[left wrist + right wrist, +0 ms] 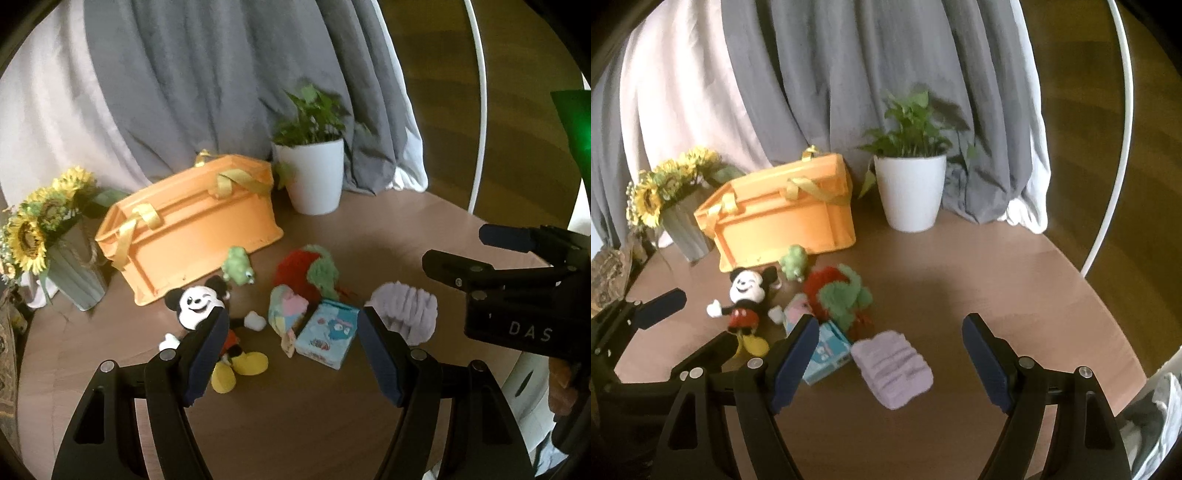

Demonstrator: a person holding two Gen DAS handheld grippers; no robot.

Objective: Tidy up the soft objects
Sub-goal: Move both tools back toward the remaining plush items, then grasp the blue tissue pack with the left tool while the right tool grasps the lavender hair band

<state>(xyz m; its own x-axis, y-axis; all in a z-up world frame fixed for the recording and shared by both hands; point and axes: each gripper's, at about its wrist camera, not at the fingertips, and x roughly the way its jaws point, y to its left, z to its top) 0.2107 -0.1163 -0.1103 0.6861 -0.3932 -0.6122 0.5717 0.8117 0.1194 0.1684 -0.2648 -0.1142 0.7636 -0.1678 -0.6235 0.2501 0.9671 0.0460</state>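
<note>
Left gripper point(291, 354) and right gripper point(890, 363), fingers wide and empty, above soft toys point(207, 310) beside orange basket point(192, 225) on table point(295, 424)

Orange basket point(192, 229), yellow ribbons; white pot point(314, 177); lilac towel point(894, 369); red-green plush point(310, 273); brown surface point(295, 424); grey curtain point(203, 81).

Soft toys point(236, 317) clustered before bin point(192, 225); plant pot point(314, 177) right of bin, flower vase point(77, 273) left.

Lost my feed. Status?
Both tongs, left and right, open, empty. Soft toys loose on table; bin untouched. Nothing blocking.
</note>
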